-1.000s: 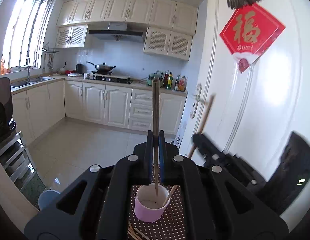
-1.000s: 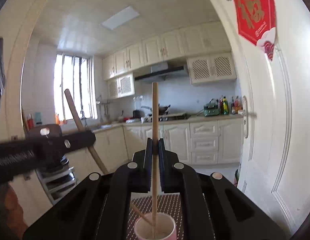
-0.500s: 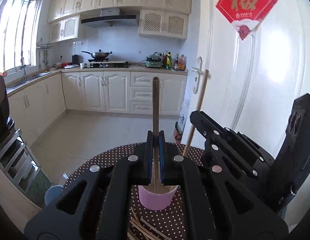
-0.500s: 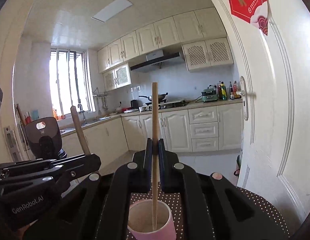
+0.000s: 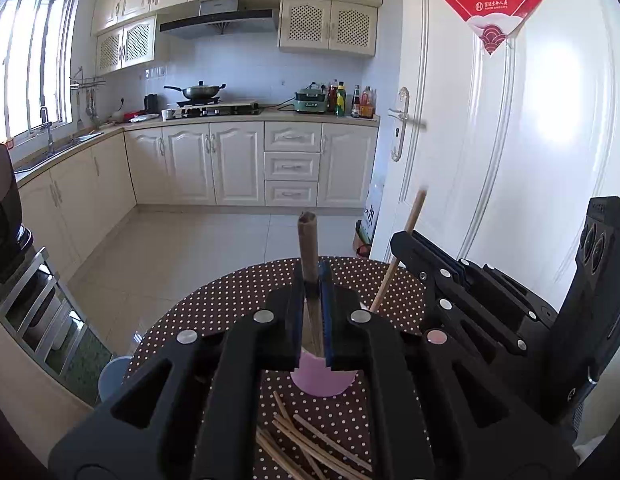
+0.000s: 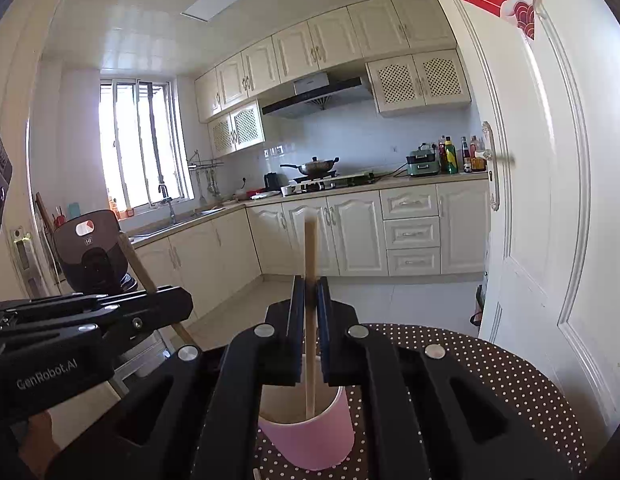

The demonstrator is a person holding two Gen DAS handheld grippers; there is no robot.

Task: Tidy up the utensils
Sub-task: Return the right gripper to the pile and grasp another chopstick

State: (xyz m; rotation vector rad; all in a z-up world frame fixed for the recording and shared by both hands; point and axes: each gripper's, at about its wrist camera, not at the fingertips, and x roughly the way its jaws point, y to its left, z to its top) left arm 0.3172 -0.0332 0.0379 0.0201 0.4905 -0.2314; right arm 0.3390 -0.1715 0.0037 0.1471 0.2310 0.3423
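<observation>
A pink cup [image 5: 323,382] stands on the round polka-dot table [image 5: 214,308]; it also shows in the right wrist view [image 6: 313,436]. My left gripper [image 5: 311,280] is shut on a dark wooden chopstick [image 5: 308,240], held upright over the cup. My right gripper [image 6: 308,292] is shut on a pale wooden chopstick [image 6: 310,248] whose lower end reaches down into the cup. The right gripper shows at the right in the left wrist view [image 5: 413,248]. Several loose chopsticks [image 5: 310,444] lie on the table in front of the cup.
A white door [image 5: 509,160] stands close on the right. A metal rack [image 5: 34,308] and a dark appliance [image 6: 90,252] are on the left. Kitchen cabinets [image 5: 238,164] line the far wall. A light blue bin [image 5: 110,376] sits below the table edge.
Both grippers have tilted and come lower toward the cup with their chopsticks. The table and the loose chopsticks show more now. Both grips are unchanged.
</observation>
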